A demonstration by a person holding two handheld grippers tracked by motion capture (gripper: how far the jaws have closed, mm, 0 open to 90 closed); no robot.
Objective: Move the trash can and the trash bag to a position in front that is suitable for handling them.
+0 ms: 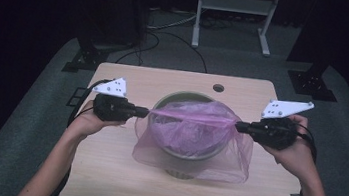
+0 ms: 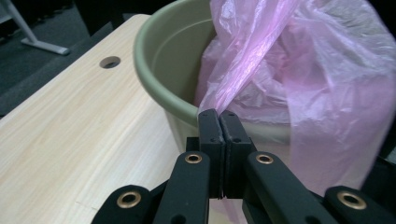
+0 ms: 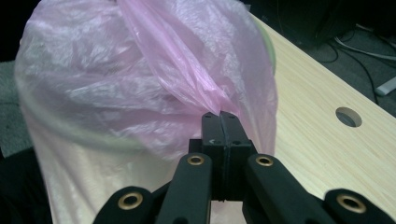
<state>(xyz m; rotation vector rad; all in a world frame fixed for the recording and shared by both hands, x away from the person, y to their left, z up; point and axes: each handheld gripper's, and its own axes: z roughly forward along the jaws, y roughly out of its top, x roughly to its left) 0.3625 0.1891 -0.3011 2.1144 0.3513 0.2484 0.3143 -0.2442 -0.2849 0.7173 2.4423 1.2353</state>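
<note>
At a pale wooden table (image 1: 103, 170), a person stretches a thin pink plastic bag (image 1: 194, 125) across the mouth of an olive-green bin (image 2: 163, 56) that stands at the table's middle. On the left, the left gripper (image 1: 144, 110) has its jaws closed flat on a gathered strip of the bag's rim, just outside the bin's lip. The film runs taut over the opening, its near side draping down the bin's front wall. On the right, the right gripper (image 1: 237, 126) pinches the opposite edge the same way, jaws pressed together on bunched plastic. The bag looks feather-light, soft and crinkly, probably slippery and easy to tear if pulled hard; a hold on doubled-up rim material, as here, seems the safest. The bin appears rigid and likely steady enough to take the pull.
</note>
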